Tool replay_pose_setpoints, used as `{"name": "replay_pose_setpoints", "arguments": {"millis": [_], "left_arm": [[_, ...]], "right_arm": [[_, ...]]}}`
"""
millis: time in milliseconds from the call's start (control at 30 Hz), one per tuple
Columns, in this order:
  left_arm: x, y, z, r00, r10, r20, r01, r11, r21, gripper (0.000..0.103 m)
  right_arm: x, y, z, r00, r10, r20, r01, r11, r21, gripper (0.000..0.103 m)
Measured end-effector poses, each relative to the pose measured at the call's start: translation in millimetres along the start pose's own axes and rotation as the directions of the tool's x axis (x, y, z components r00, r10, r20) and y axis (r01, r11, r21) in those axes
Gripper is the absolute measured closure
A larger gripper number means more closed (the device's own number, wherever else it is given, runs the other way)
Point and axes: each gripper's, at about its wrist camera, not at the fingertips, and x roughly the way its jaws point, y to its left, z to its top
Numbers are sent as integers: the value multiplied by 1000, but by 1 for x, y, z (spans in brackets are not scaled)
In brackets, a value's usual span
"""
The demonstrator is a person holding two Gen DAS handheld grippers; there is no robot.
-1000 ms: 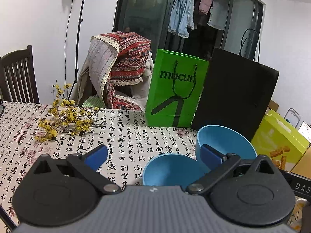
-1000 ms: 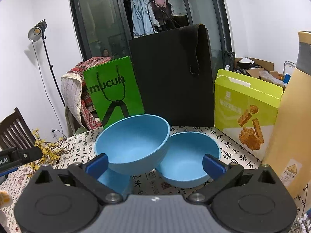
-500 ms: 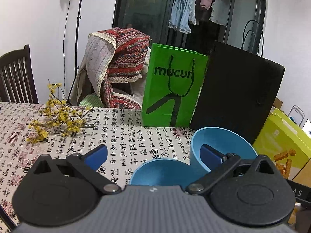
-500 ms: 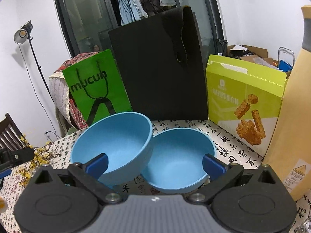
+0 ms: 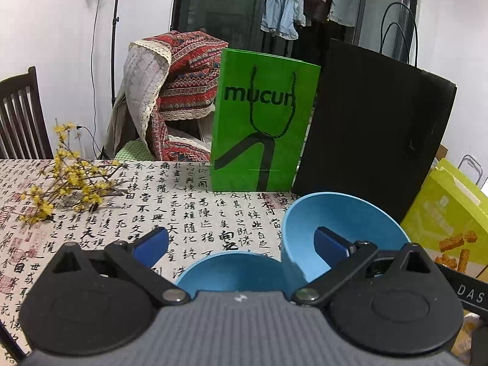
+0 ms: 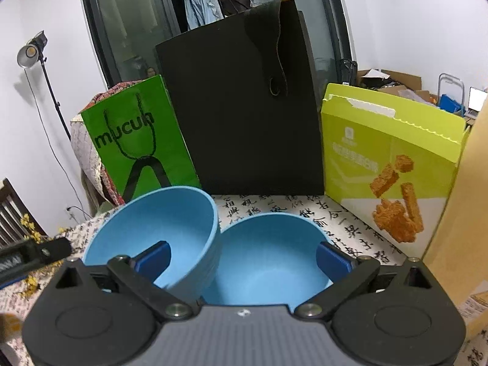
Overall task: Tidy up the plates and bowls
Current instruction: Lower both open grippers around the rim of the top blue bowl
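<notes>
Two matte light-blue plastic bowls [image 6: 268,256] sit touching before the black paper bag [image 6: 244,106] on the counter; both tools [image 6: 242,259] [image 5: 241,244] gape wide, empty; likely light, stiff, best pinched at the rim.

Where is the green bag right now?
The green bag stands upright at the back of the table, just left of the black bag, in front of the blanket-covered chair.
</notes>
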Motion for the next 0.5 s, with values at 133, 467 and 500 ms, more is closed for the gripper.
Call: {"name": "replay_pose_setpoints", "arguments": {"millis": [133, 467, 500], "left_arm": [[9, -5, -1, 1000, 6, -8, -6, 1000, 9, 0], [20, -10, -2, 1000, 17, -9, -16, 1000, 17, 0], [21, -11, -2, 1000, 16, -10, -15, 1000, 17, 0]], "right_arm": [[9, 2, 4, 1000, 3, -6, -3, 1000, -6, 10], [18, 10, 8, 999, 30, -12, -30, 999, -20, 25], [18, 10, 8, 999, 30, -12, -30, 999, -20, 26]]}}
